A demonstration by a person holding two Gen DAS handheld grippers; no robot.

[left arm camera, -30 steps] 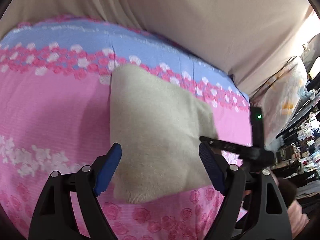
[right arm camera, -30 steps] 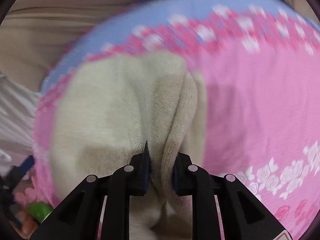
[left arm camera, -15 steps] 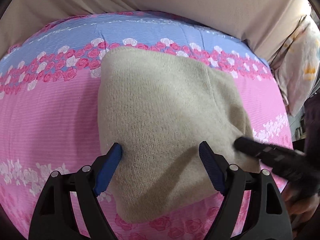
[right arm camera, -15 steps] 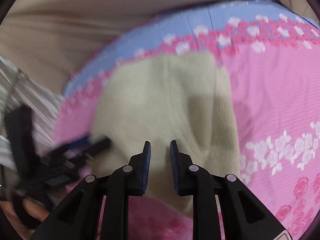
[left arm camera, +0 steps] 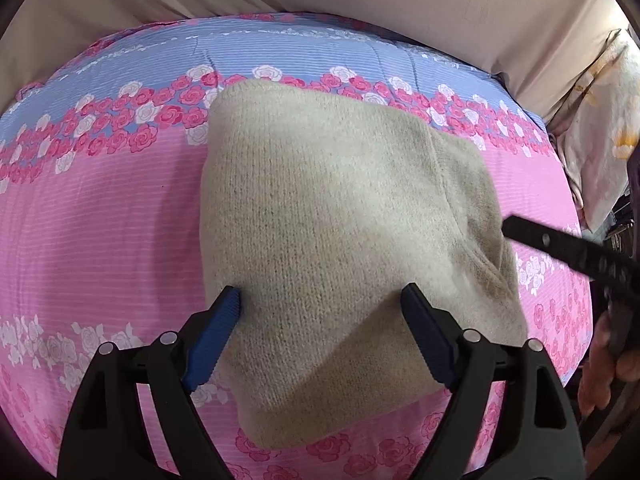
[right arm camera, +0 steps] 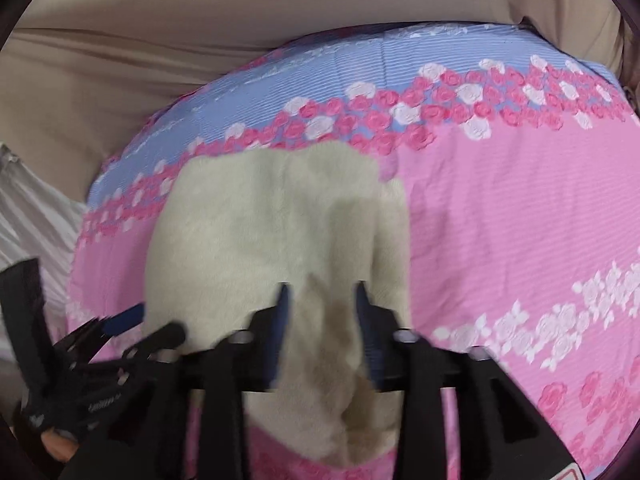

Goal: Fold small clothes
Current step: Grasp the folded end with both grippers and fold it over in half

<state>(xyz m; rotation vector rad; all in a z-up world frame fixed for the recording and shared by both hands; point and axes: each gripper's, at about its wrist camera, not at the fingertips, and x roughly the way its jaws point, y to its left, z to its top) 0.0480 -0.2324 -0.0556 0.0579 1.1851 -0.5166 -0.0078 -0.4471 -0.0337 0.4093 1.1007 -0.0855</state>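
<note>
A beige knitted garment [left arm camera: 340, 248] lies folded into a compact rectangle on the pink and blue floral bedspread [left arm camera: 100, 220]. My left gripper [left arm camera: 320, 304] is open, its blue pads on either side of the garment's near part, holding nothing. In the right wrist view the same garment [right arm camera: 260, 240] lies under my right gripper [right arm camera: 320, 300], which is open with its jaws apart over the near edge and blurred by motion. The right gripper's finger shows at the right edge of the left wrist view [left arm camera: 560, 248]. The left gripper shows at the lower left of the right wrist view [right arm camera: 100, 340].
A beige sheet or curtain [left arm camera: 360, 0] hangs behind the bed. A floral pillow [left arm camera: 600, 128] lies at the right edge of the bed. White cloth [right arm camera: 32, 220] shows beyond the bed's left side in the right wrist view.
My right gripper let go of the garment's fold and opened wider. The garment now lies flat, folded. My left gripper has come in lower and closer over the garment.
</note>
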